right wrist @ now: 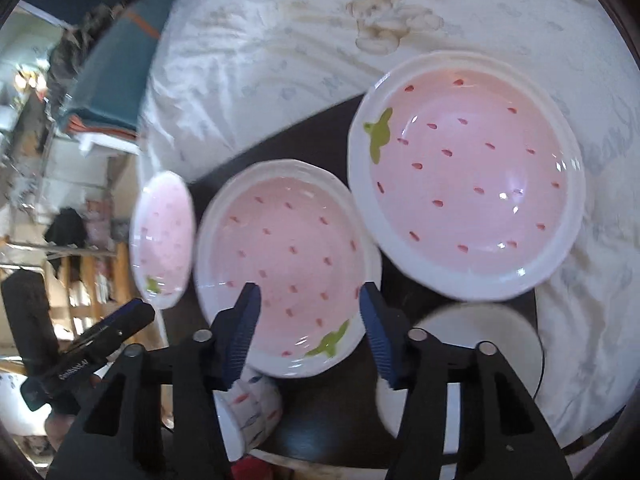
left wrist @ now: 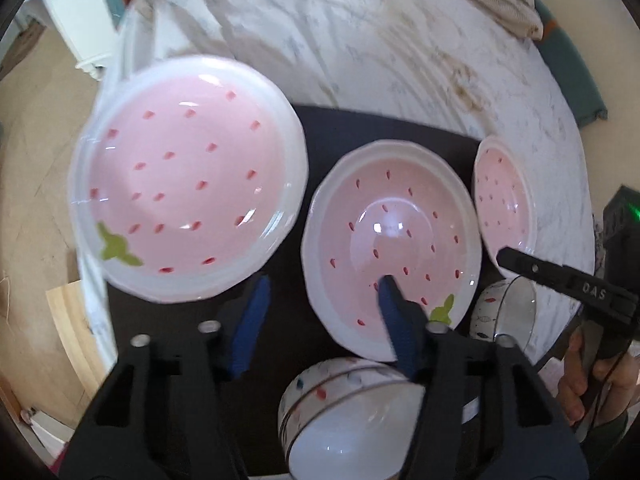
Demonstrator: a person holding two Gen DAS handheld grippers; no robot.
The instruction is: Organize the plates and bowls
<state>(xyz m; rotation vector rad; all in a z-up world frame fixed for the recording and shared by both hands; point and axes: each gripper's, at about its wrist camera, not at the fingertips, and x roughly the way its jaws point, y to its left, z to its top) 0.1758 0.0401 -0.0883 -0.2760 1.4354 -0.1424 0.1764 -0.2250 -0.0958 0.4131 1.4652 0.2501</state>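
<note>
OK, both grippers hover with fingers spread and nothing between them: left gripper [left wrist: 320,312] above the mat, right gripper [right wrist: 308,320] over the near rim of the medium strawberry plate [right wrist: 280,264]. Three strawberry plates lie out: large plate [left wrist: 188,176] partly on the black mat [left wrist: 376,128], medium one on it, small plate [left wrist: 504,200] at the mat's edge. Two speckled bowls sit nearer me: one [left wrist: 344,412] tipped on its side, the other [left wrist: 504,312] close to the right gripper's tip. My read: stacking hasn't started. I'd take a plate by its rim, one finger under, one over, lift level and nest by size; glazed rims look slippery, so bite deep. Surface is a round table with a wrinkled, stained white cloth [right wrist: 280,60]. Folded teal fabric [right wrist: 116,68] sits beyond, plus a cluttered room and wood-tone floor [left wrist: 36,160].
</note>
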